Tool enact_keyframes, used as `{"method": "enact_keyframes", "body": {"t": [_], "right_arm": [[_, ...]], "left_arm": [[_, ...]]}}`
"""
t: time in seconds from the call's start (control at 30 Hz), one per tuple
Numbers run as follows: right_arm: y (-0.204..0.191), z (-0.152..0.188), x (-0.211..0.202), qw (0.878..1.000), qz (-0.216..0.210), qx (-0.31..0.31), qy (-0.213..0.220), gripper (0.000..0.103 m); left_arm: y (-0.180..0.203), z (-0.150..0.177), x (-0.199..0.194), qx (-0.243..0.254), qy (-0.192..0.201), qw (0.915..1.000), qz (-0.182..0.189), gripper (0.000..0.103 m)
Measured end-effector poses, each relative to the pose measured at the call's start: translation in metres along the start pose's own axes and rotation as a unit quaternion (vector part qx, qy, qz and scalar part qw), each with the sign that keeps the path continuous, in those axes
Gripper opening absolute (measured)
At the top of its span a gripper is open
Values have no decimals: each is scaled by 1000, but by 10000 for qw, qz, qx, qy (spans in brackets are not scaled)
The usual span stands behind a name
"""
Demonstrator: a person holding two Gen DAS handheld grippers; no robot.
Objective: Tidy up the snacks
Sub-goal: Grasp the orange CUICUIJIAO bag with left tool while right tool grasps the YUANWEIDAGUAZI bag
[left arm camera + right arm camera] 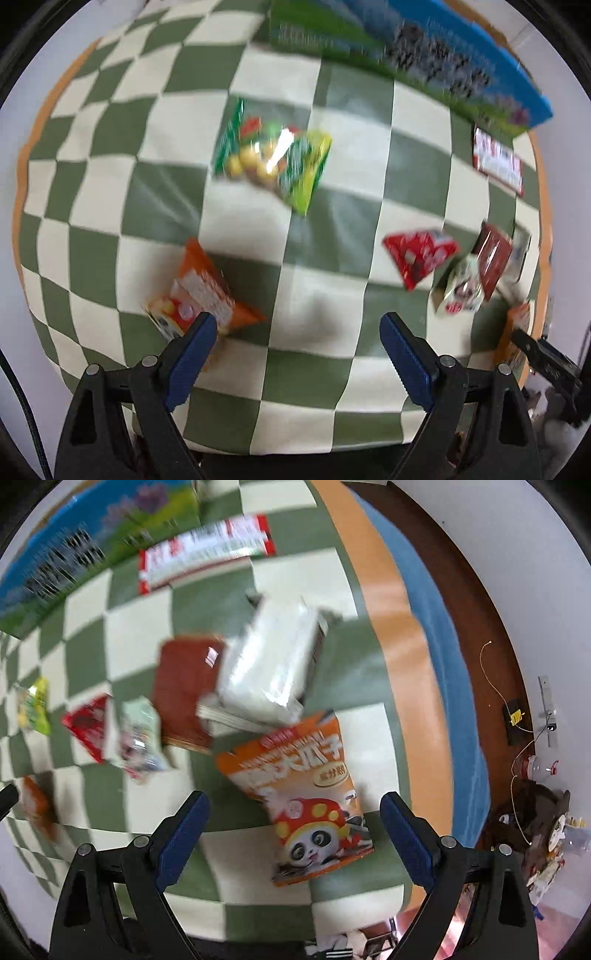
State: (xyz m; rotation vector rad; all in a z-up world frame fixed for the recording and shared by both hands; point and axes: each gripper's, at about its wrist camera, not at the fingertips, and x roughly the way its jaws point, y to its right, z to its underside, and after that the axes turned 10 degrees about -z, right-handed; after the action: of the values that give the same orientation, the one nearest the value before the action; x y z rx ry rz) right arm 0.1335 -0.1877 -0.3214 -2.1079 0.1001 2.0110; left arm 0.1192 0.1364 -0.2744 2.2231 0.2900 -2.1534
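While both grippers hang over the green-and-cream checked cloth [295, 236] on the counter, we read the coming move from how each snack lies against the fingers. Our right gripper [293, 806] has its blue-padded fingers [406, 834] spread wide with nothing between the pads; the glossy orange snack bag with a panda printed on it [303, 794] lies flat just beyond and between them. Its long axis runs roughly away from us toward the far packets, tilted a little to the left at the far end, so the fingers straddle its narrow width. We judge this the nearest pick for the right hand.

Our left gripper [297, 325] is likewise wide open and empty. A small crumpled orange packet [201, 295] sits at its left finger [192, 362], off to the side, not between the pads; whether they touch we cannot tell through the blur. The green-and-yellow clear bag of round sweets [273, 158] lies well ahead.

Behind everything stands the long blue-and-green printed carton [406, 55], likely the place for the snacks; the silvery white pouch [269, 664] and flat brown packet [184, 686] wait beyond the panda bag.
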Motion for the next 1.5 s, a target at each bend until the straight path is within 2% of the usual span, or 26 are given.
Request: {"method": "enact_keyframes", "body": {"t": [0.07,0.1,0.2,0.37,0.5,0.57,0.63,0.67,0.7,0.73,0.77,0.8,0.83,0.87,0.93,0.97,1.03,1.07,1.1,1.17,1.3,1.37,1.4,1.5], "right_arm": [[8,5,16,9999,-57,52,73,84],[10,7,22,9999,-100,108,82,72],[-1,19,26,9993,-311,77,166,58],[-57,44,38,9955,-851,-403,-69,58],[-107,59,55,9907,-1061,-814,-242,58],[-123,62,59,9899,-1073,-901,-209,58],[-131,63,62,9891,-1094,-959,-245,58],[-132,63,63,9890,-1110,-941,-264,58],[-133,64,63,9888,-1127,-932,-282,58],[-132,64,63,9885,-1148,-937,-312,58],[-131,64,63,9882,-1168,-924,-352,58],[-130,63,62,9880,-1192,-906,-390,58],[-128,65,62,9876,-1206,-903,-450,58],[-127,62,61,9872,-1198,-918,-513,58],[-124,62,60,9868,-1177,-955,-568,58],[-122,61,62,9869,-1147,-980,-567,58],[-123,60,66,9873,-1106,-996,-562,58],[-122,60,66,9876,-1086,-990,-551,58],[-123,60,66,9878,-1073,-993,-545,58],[-144,49,68,9880,-1056,-993,-535,58],[-145,47,63,9877,-1203,-878,-477,59],[-142,42,61,9864,-1391,-750,-460,70],[-142,36,59,9866,-1403,-692,-462,79],[-140,30,61,9869,-1410,-606,-499,82]], "left_arm": [[-6,7,5,-31,-78,10000,2,90],[-12,10,6,-81,-87,9999,0,90],[-37,19,0,-356,-45,9994,0,90],[-90,27,0,-1033,-139,9945,102,90],[-117,26,21,-1379,-527,9888,212,90],[-127,23,38,-1697,-875,9801,552,90],[-134,18,59,-2101,-1223,9645,1029,90],[-136,15,63,-2239,-1272,9615,957,90],[-136,13,60,-2246,-1111,9644,848,88],[-132,9,50,-2046,-749,9730,756,88],[-121,5,39,-1600,-435,9843,608,88],[-111,3,32,-1177,-246,9918,432,88],[-97,3,25,-647,-29,9977,220,88],[-84,4,20,-160,148,9998,20,88],[-61,9,21,696,258,9963,-440,88],[-51,12,27,1107,242,9911,-695,88],[-39,12,41,1509,162,9828,-1048,88],[-36,10,49,1547,82,9811,-1156,88],[-36,5,55,1451,-1,9833,-1100,88],[-49,-8,61,904,-165,9917,-894,88],[-70,-20,63,124,-346,9984,-436,88],[-73,-20,68,23,-493,9986,-170,88],[-72,-17,72,1,-606,9981,-100,88],[-74,-10,85,-83,-782,9969,61,88]]}}
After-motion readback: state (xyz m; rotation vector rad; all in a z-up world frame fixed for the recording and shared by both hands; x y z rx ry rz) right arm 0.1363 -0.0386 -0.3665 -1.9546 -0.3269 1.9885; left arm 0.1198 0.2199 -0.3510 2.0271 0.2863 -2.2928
